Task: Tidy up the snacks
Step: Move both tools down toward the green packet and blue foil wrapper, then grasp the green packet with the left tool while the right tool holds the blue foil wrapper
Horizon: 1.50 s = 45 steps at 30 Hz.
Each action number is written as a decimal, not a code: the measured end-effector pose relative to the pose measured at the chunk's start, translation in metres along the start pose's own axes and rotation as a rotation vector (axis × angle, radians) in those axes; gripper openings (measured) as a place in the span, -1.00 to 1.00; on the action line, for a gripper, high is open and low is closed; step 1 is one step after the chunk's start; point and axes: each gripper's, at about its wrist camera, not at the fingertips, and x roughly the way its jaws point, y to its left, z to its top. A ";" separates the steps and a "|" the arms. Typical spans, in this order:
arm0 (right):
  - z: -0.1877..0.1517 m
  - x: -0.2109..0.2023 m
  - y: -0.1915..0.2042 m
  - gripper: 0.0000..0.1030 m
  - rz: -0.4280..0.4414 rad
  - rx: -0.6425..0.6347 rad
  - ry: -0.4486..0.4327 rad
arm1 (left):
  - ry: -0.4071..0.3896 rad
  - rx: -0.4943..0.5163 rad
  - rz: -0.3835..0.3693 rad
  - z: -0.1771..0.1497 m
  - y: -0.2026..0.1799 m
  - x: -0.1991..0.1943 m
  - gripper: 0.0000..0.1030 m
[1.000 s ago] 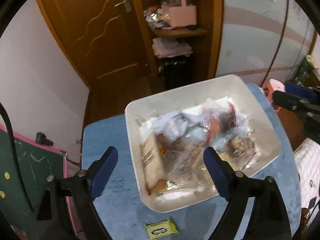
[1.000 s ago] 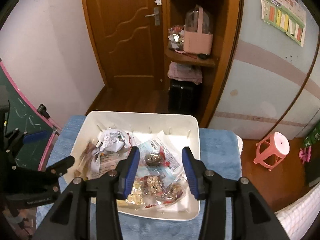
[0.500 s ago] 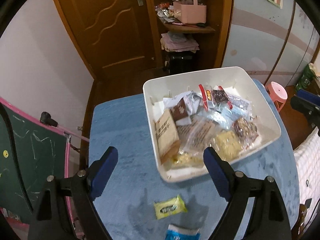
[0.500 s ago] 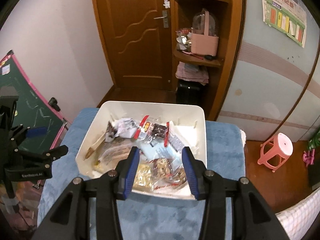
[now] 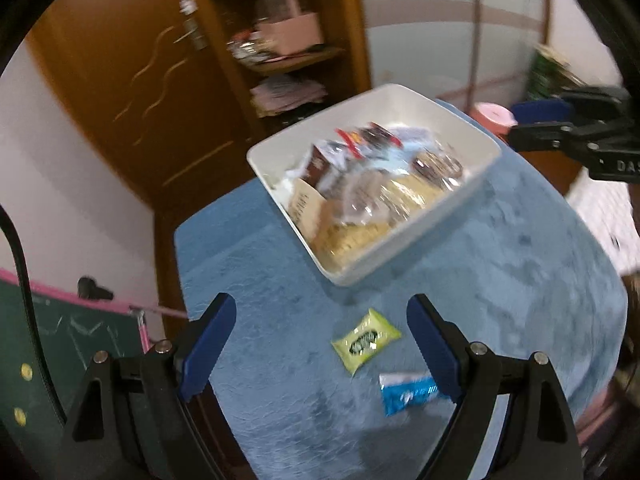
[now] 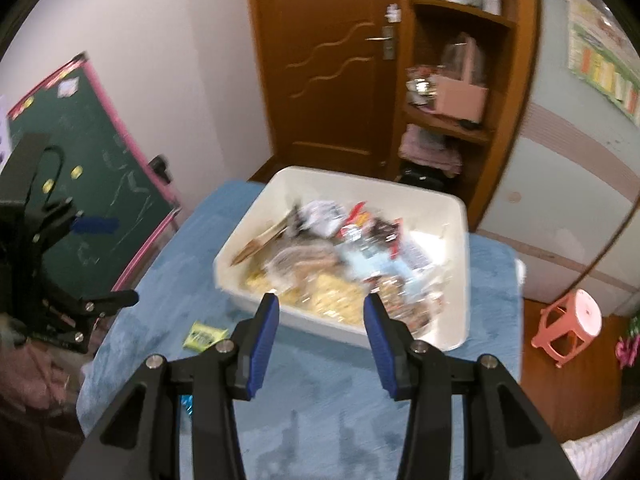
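Nearest the left gripper (image 5: pixel 320 344), whose jaws stand wide apart around nothing, two snacks lie loose on the blue cloth (image 5: pixel 500 264): a blue packet (image 5: pixel 408 394) at its five o'clock and a yellow-green packet (image 5: pixel 366 339) just beyond. The right gripper (image 6: pixel 320 334) is also released, its jaws parted with nothing between them. Farther off, toward twelve o'clock, the white bin (image 6: pixel 452 332) already holds a heap of wrapped snacks, so I judge the sorting nearly done, with these two left to bring in.
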 end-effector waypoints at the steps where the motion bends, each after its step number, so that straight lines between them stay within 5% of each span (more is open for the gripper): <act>1: -0.004 0.003 0.006 -0.14 0.019 -0.014 0.009 | -0.011 0.043 -0.015 -0.009 0.000 0.001 0.68; 5: -0.025 0.022 0.036 -0.14 0.096 -0.087 0.059 | -0.030 0.142 -0.022 -0.031 0.001 0.016 0.68; 16: -0.089 0.081 0.120 -0.14 0.312 -0.331 0.202 | 0.045 0.322 -0.256 -0.070 -0.002 0.083 0.64; 22: -0.112 0.105 0.148 -0.14 0.384 -0.441 0.254 | 0.105 0.359 -0.324 -0.070 -0.002 0.112 0.41; 26: -0.124 0.117 0.162 -0.14 0.395 -0.519 0.276 | 0.104 0.391 -0.344 -0.067 -0.001 0.121 0.41; 32: -0.141 0.137 0.177 -0.16 0.261 -0.649 0.251 | 0.120 0.429 -0.352 -0.068 -0.002 0.131 0.41; 33: -0.142 0.143 0.176 -0.34 0.249 -0.645 0.267 | 0.118 0.435 -0.353 -0.068 -0.003 0.133 0.41; 45: -0.132 0.133 0.123 -0.36 0.218 -0.511 0.261 | 0.152 0.484 -0.372 -0.062 -0.023 0.160 0.41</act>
